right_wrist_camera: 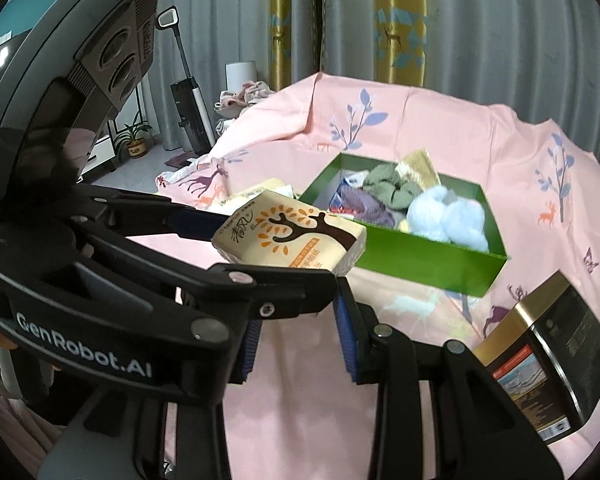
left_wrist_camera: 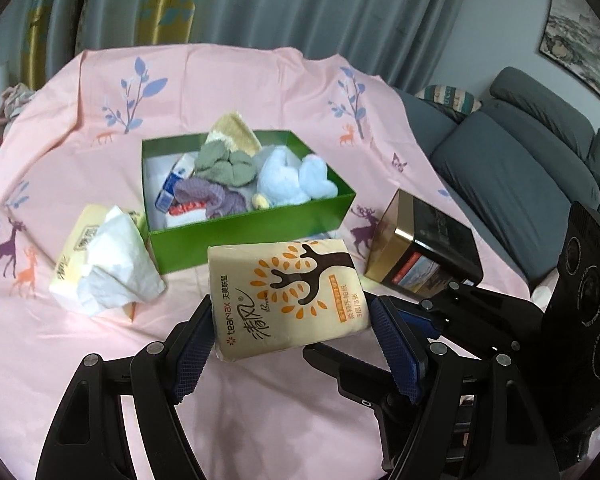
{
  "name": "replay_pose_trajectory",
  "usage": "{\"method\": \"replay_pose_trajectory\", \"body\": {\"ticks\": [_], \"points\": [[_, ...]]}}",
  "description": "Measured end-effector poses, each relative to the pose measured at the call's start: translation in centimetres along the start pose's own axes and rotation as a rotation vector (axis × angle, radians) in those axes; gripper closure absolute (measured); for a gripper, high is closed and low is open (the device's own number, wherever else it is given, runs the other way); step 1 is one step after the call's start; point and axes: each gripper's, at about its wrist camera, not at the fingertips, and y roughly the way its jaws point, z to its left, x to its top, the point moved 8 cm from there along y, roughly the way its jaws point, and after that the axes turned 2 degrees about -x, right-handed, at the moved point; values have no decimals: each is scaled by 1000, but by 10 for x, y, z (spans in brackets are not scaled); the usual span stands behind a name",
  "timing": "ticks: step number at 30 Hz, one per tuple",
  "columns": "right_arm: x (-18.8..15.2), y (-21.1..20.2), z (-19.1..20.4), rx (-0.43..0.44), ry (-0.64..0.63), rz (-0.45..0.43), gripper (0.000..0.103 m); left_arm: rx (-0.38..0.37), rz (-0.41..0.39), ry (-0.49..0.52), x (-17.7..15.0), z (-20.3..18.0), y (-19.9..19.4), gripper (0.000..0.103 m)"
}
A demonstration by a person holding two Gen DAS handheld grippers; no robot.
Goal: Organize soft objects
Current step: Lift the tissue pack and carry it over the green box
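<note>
My left gripper (left_wrist_camera: 292,320) is shut on a cream tissue pack with a brown tree print (left_wrist_camera: 286,296) and holds it above the pink cloth, just in front of the green box (left_wrist_camera: 252,240). The box holds soft things: a light blue plush (left_wrist_camera: 292,178), green knit pieces (left_wrist_camera: 224,162), a purple knit piece (left_wrist_camera: 212,196) and a yellow cloth (left_wrist_camera: 234,130). In the right wrist view the held pack (right_wrist_camera: 288,234) sits left of the box (right_wrist_camera: 424,260). My right gripper (right_wrist_camera: 298,340) is open and empty, low over the cloth beside the left gripper.
An opened tissue pack with white tissue sticking out (left_wrist_camera: 104,260) lies left of the box. A gold and black tin (left_wrist_camera: 424,244) lies on its side at the right. A pink printed cloth (left_wrist_camera: 260,392) covers the table. A grey sofa (left_wrist_camera: 520,168) stands to the right.
</note>
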Motion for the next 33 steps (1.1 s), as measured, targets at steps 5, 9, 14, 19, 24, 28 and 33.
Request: {"method": "replay_pose_trajectory", "body": {"ticks": [5, 9, 14, 19, 24, 28, 33], "points": [[14, -3, -2, -10, -9, -27, 69, 8, -22, 23, 13, -1, -5, 26], [27, -3, -7, -17, -12, -47, 69, 9, -44, 31, 30, -1, -6, 26], [40, 2, -17, -22, -11, -64, 69, 15, -55, 48, 46, 1, -2, 26], [51, 9, -29, -29, -8, -76, 69, 22, -61, 59, 64, 3, 6, 26], [61, 19, -45, -37, -1, -87, 69, 33, -62, 78, 81, 3, 17, 26], [70, 26, -58, -49, 5, -92, 69, 37, -62, 96, 95, 3, 28, 26], [78, 40, -75, -55, 27, -86, 69, 35, -41, 99, 111, 8, 45, 26]]}}
